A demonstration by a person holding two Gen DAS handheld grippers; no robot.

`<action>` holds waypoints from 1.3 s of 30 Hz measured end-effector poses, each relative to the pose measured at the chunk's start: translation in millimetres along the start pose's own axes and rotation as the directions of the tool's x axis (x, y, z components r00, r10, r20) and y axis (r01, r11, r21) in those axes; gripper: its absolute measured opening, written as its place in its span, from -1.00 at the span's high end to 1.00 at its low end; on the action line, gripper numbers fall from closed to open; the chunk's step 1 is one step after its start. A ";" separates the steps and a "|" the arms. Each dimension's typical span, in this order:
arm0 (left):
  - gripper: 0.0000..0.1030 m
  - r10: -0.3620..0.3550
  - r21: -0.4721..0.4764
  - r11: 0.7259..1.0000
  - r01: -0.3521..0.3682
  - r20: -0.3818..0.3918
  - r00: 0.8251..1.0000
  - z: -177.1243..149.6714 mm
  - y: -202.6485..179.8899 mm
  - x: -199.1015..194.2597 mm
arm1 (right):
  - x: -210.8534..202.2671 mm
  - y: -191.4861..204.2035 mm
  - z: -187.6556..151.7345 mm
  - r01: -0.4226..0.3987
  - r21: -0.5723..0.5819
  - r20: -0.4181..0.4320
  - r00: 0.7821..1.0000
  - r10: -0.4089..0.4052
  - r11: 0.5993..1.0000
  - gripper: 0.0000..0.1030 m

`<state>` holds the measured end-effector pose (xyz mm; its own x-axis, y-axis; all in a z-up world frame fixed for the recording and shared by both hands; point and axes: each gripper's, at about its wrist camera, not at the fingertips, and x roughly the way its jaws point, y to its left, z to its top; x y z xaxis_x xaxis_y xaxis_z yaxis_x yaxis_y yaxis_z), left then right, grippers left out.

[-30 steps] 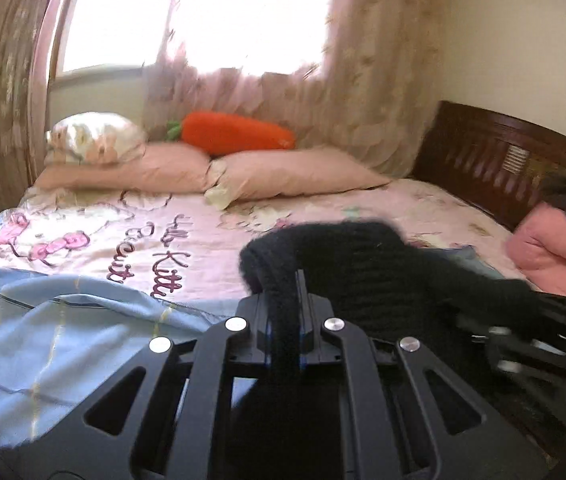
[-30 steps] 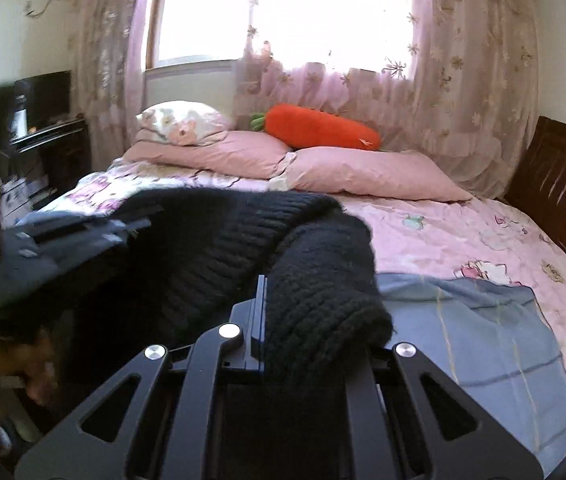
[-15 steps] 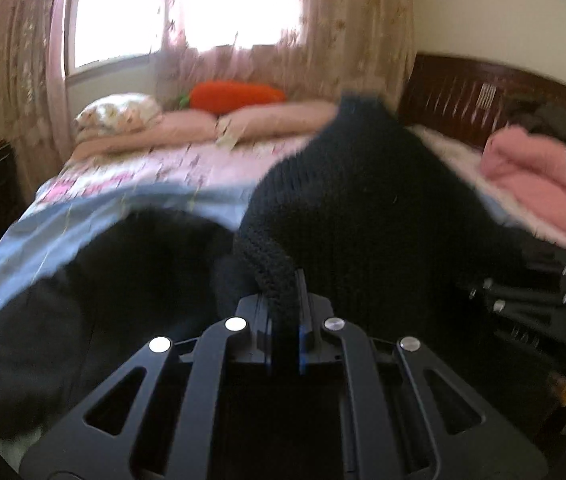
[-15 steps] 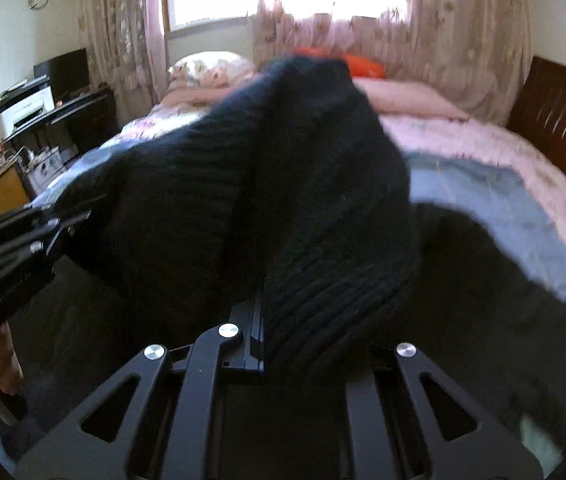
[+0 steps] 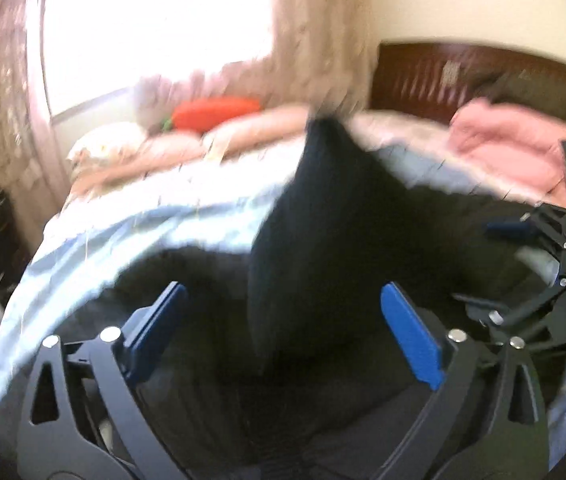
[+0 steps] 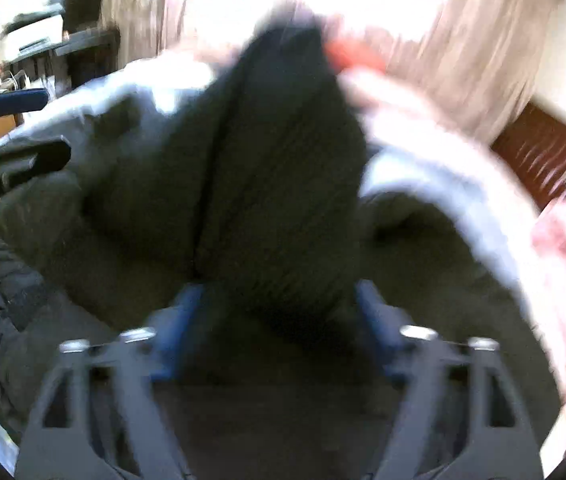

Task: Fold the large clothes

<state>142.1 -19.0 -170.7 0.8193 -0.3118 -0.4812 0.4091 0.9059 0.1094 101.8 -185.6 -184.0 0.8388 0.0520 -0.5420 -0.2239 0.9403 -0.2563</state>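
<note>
A black knit sweater (image 5: 323,232) lies bunched on the bed, with one fold sticking up in front of both cameras; it also shows in the right wrist view (image 6: 275,184). My left gripper (image 5: 283,332) is open, its blue pads spread wide on either side of the fold. My right gripper (image 6: 279,328) is open too, with the sweater lying between its spread fingers. The right gripper shows at the right edge of the left wrist view (image 5: 543,280). Both views are motion-blurred.
A light blue sheet (image 5: 143,236) covers the near part of the bed. Pink pillows and an orange carrot plush (image 5: 215,112) lie at the far end. A pink blanket (image 5: 515,148) sits by the dark wooden headboard (image 5: 435,68). A desk with a printer (image 6: 35,36) stands left.
Both grippers were shut on the sweater and held it up; now both have opened and let it go. The sweater has dropped onto the bed.
</note>
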 end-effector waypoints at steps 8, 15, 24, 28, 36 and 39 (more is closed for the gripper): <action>-0.96 -0.093 -0.067 0.994 0.090 -0.036 0.995 92.3 10.6 78.1 | 53.5 -67.6 88.3 -0.230 0.125 0.049 0.973 0.225 0.965 -0.97; -0.82 -0.241 -0.266 0.948 0.174 -0.244 0.939 85.6 21.0 191.5 | 138.5 -47.8 101.9 -0.369 0.126 -0.096 0.919 0.381 0.921 -0.37; 0.68 -0.258 -0.247 0.947 0.204 -0.210 0.943 58.6 -2.3 190.8 | 119.8 -43.7 70.5 -0.307 0.129 -0.108 0.941 0.322 0.943 0.54; 0.69 -0.243 -0.132 0.964 0.230 -0.089 0.966 51.9 -19.6 115.1 | 68.5 -50.5 46.4 -0.314 0.120 -0.011 0.948 0.317 0.942 0.55; -0.63 -0.307 -0.092 0.951 0.296 -0.145 0.941 -31.8 -44.3 21.1 | -28.6 -2.2 -51.1 -0.320 -0.062 -0.072 0.946 0.316 0.945 -0.65; -0.75 -0.315 -0.103 0.948 0.302 -0.149 0.938 -54.8 -41.1 4.2 | -42.7 -9.3 -70.7 -0.321 -0.001 -0.073 0.945 0.320 0.947 -0.70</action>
<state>106.7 -41.9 -224.8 0.5797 -0.5347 -0.6148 0.5934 0.7941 -0.1312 33.0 -220.3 -215.1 0.6847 0.3254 -0.6522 -0.4819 0.8734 -0.0700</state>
